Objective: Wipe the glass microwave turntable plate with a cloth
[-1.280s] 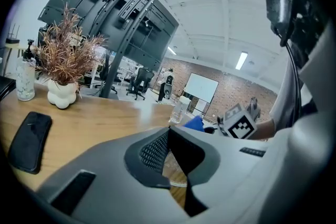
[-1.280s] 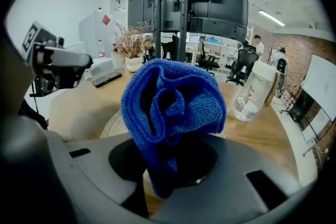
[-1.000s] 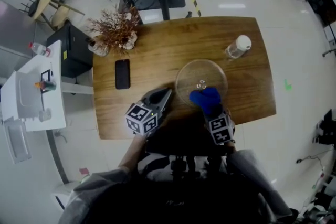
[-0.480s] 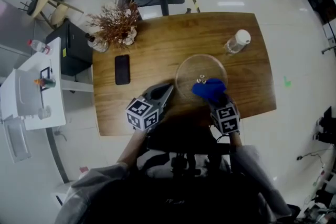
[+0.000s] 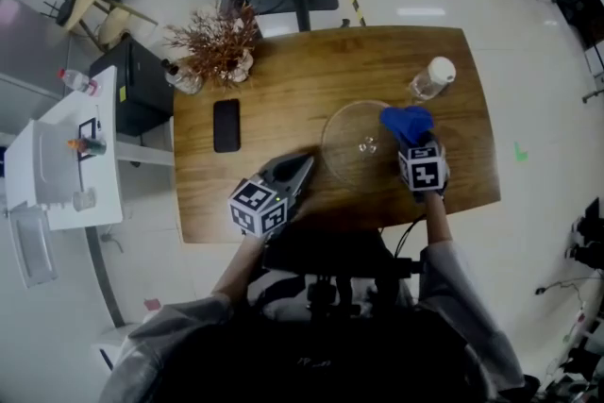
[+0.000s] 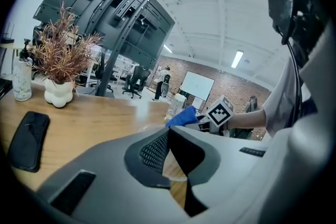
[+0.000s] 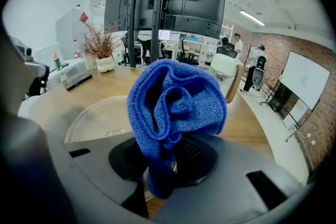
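We work on a wooden bench (image 5: 274,90). The glass turntable plate (image 5: 349,163) lies flat near its front edge; we judge it stiff, slick and breakable, best steadied at the rim. Left gripper (image 5: 304,163) sits closed and empty beside the plate's left rim. Right gripper (image 5: 411,142) clamps the soft blue cloth (image 5: 406,122) over the right rim.

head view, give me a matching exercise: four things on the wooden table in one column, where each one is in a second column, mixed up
Things:
1. blue microfibre cloth
2. black flat smartphone
3. clear plastic bottle with white cap
4. dried brown plant in white vase

Places:
a. far-left corner of the wooden table
b. lying flat, left of the round glass plate
c. pinched in the right gripper
d. far-right part of the table, beyond the plate

Pairs: 1-c, 2-b, 3-d, 4-a
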A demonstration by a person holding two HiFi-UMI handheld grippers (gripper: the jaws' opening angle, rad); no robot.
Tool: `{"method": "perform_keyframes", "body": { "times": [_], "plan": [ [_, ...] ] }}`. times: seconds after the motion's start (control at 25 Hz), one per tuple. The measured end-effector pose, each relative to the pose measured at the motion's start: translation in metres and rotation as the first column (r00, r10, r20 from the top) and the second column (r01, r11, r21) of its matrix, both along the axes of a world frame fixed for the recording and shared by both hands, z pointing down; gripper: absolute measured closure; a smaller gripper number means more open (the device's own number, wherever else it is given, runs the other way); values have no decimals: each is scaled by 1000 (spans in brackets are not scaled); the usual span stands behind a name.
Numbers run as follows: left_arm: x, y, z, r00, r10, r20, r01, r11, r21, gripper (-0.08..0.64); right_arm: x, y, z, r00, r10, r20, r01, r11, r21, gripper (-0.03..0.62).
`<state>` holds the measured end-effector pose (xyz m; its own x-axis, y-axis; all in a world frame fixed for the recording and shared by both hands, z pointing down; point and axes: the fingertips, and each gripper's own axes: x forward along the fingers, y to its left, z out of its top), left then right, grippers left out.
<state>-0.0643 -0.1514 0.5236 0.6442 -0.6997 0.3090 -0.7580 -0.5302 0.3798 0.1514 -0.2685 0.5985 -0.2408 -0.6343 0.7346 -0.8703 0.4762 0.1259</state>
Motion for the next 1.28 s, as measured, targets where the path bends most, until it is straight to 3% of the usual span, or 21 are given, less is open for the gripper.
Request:
{"method": "perform_keyframes", "body": {
  "times": [0.24, 0.64, 0.76, 0.88, 1.08, 1.28],
  "plan": [
    [-4, -1, 4, 1000, -7, -3, 7, 1000, -15, 563, -5, 79, 5, 999, -12, 44, 13, 999, -29, 499],
    [18, -6, 9, 997, 73, -19, -74, 997, -27, 563, -15, 181, 9, 992, -57, 115, 72, 990, -123, 499],
    [22, -5, 8, 995, 93, -22, -93, 995, -27, 563, -18, 186, 7, 991, -40, 128, 57, 990, -129, 499],
    [24, -3, 8, 994, 106, -24, -107, 994, -25, 563, -17, 172, -2, 991, -11, 136, 22, 997, -79, 499],
    [22, 1, 6, 994, 110, -28, -111, 994, -21, 563, -1, 139, -16, 995, 53, 87, -50, 998, -35, 499],
    [17, 6, 4, 993, 113, -31, -113, 994, -10, 563, 11, 138, -2, 985, 158, 76, -152, 986, -75, 499]
  ]
}}
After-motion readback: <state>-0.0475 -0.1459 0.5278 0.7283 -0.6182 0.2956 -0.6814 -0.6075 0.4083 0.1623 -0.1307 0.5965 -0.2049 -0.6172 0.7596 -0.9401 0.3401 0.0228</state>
